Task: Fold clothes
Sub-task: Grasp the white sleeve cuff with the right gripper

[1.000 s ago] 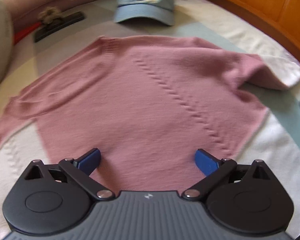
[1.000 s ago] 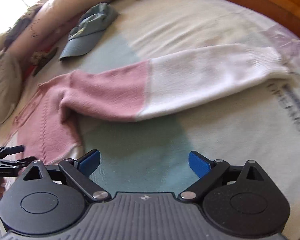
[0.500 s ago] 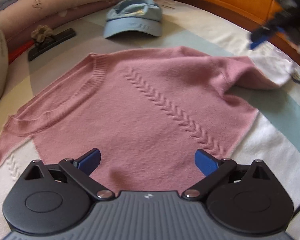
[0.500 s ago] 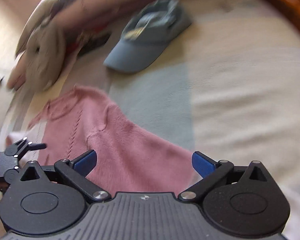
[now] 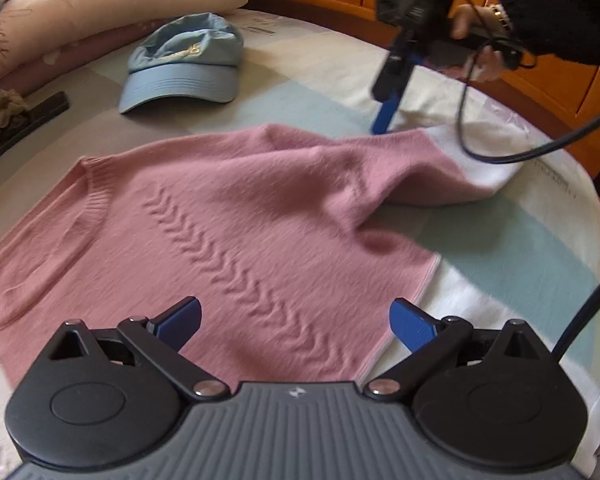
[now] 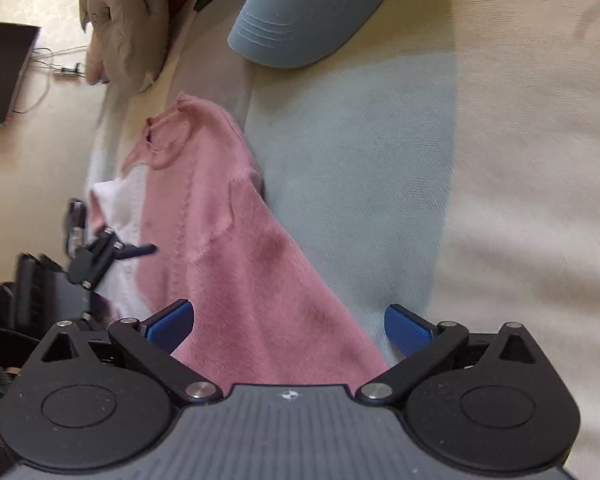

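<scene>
The pink sweater point(image 5: 236, 216) lies flat on the bed point(image 5: 324, 68), front side up, its ribbed neckline point(image 5: 96, 196) toward the left of my left view and its bottom hem point(image 5: 404, 320) running down beside my left tongs point(image 5: 296, 320). Those tongs hang over the lower body of the sweater, jaws spread wide, nothing between the blue pads.

My right tongs point(image 6: 290, 324) are also wide apart; they have just finished opening, and the pink sleeve point(image 6: 268, 304) passes under the gap without either pad pressing it. In the left view my right hand point(image 5: 476, 40) holds them tilted down at the far edge of that sleeve, where pink meets the white cuff part point(image 5: 480, 160).

Beyond the sleeve the bedspread is bare, pale blue and cream. The blue cap point(image 5: 184, 68) sits well apart from the neckline, near the pillows point(image 5: 100, 12). A dark flat item point(image 5: 24, 124) lies at the far left. The wooden bed frame point(image 5: 540, 92) curves close behind the cuff.
</scene>
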{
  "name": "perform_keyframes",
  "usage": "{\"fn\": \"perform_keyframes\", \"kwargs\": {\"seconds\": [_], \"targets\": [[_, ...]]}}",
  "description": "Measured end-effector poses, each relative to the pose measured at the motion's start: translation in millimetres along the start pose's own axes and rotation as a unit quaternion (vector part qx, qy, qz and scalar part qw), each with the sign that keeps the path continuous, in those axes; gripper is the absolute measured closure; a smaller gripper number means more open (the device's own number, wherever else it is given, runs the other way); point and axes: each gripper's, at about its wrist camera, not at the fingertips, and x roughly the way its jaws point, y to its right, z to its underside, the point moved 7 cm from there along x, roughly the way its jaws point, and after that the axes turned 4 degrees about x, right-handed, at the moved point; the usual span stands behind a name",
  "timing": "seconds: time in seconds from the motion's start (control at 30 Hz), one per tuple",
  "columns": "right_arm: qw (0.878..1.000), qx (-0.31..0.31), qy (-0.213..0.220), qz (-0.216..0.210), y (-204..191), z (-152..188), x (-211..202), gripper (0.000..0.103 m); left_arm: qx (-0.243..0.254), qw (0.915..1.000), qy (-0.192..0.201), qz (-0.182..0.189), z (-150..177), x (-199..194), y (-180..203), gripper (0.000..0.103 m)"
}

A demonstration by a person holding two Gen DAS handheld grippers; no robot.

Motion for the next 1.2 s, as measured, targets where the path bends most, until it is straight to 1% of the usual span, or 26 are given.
{"fn": "perform_keyframes", "kwargs": {"seconds": [0.1, 0.13, 0.2, 0.3, 0.37, 0.5, 0.6, 0.63, 0.67, 0.7, 0.73, 0.77, 0.8, 0.83, 0.87, 0.9, 0.93, 1.07, 1.1, 1.2], "targets": [[0.999, 0.004, -0.022, -0.029, 0.8, -6.4, 2.4, 0.0, -0.001, 1.0, 0.001, 0.006, -6.4, 8.3, 0.0, 0.004], [0.999, 0.005, -0.028, -0.037, 2.5, -5.1, 1.4, 0.0, -0.002, 1.0, 0.001, 0.007, -7.6, 9.3, -1.1, 0.004], [0.997, 0.03, -0.04, -0.061, 13.3, 7.5, -5.4, 0.0, -0.003, 0.9999, 0.003, 0.01, -10.2, 11.2, -3.4, 0.004], [0.994, 0.051, -0.04, -0.083, 25.1, 29.5, -17.2, 0.0, -0.01, 0.9999, 0.005, 0.007, -12.0, 15.0, -9.1, 0.004], [0.993, 0.055, -0.027, -0.097, 29.0, 34.2, -21.9, 0.0, -0.013, 0.9998, 0.013, 0.002, -14.6, 15.6, -12.7, 0.004], [0.99, 0.046, -0.023, -0.131, 18.9, 14.2, -11.6, 0.0, -0.023, 0.9995, 0.019, 0.007, -24.8, 21.7, -15.8, 0.004], [0.99, 0.023, -0.033, -0.137, 5.2, 3.2, 1.8, 0.0, -0.014, 0.9996, 0.021, 0.011, -31.5, 26.1, -14.3, 0.004], [0.99, 0.016, -0.039, -0.131, 4.5, 5.9, 1.5, 0.002, -0.012, 0.9996, 0.024, 0.013, -32.4, 25.0, -14.0, 0.004], [0.991, 0.014, -0.044, -0.126, 6.5, 10.8, 0.0, 0.005, -0.01, 0.9995, 0.026, 0.014, -33.1, 23.6, -13.8, 0.004], [0.991, 0.023, -0.054, -0.123, 11.9, 17.8, -0.8, 0.013, -0.01, 0.9995, 0.027, 0.014, -32.4, 22.2, -14.4, 0.004], [0.991, 0.032, -0.06, -0.117, 19.4, 26.1, -2.3, 0.027, -0.011, 0.9995, 0.027, 0.012, -30.9, 21.2, -15.7, 0.004], [0.991, 0.045, -0.062, -0.11, 27.3, 32.6, -3.4, 0.036, -0.015, 0.9995, 0.025, 0.01, -28.7, 21.2, -17.2, 0.004], [0.991, 0.061, -0.056, -0.104, 35.5, 37.1, -4.4, 0.053, -0.019, 0.9995, 0.023, 0.008, -26.4, 21.3, -18.8, 0.004], [0.992, 0.071, -0.046, -0.097, 40.6, 37.5, -2.1, 0.066, -0.023, 0.9995, 0.019, 0.005, -23.8, 21.9, -20.2, 0.004], [0.992, 0.081, -0.036, -0.091, 45.2, 37.9, 0.2, 0.074, -0.027, 0.9995, 0.015, 0.002, -21.3, 22.6, -21.5, 0.004], [0.993, 0.074, -0.035, -0.083, 43.1, 37.9, 2.6, 0.094, -0.03, 0.9995, 0.012, 0.001, -19.3, 22.8, -22.1, 0.004], [0.994, 0.067, -0.033, -0.075, 41.1, 38.0, 4.8, 0.099, -0.03, 0.9995, 0.012, 0.002, -18.4, 22.3, -21.8, 0.004], [0.998, 0.039, -0.023, -0.039, 31.5, 38.3, 8.6, 0.098, -0.021, 0.9997, 0.012, 0.006, -18.2, 20.1, -17.9, 0.004], [0.999, 0.03, -0.016, -0.025, 27.8, 37.9, 5.8, 0.097, -0.019, 0.9997, 0.011, 0.006, -18.0, 20.1, -17.6, 0.004], [1.0, 0.013, 0.011, 0.005, 20.9, 31.3, -6.0, 0.096, -0.017, 0.9998, 0.013, 0.003, -18.9, 17.4, -16.6, 0.004]]}}
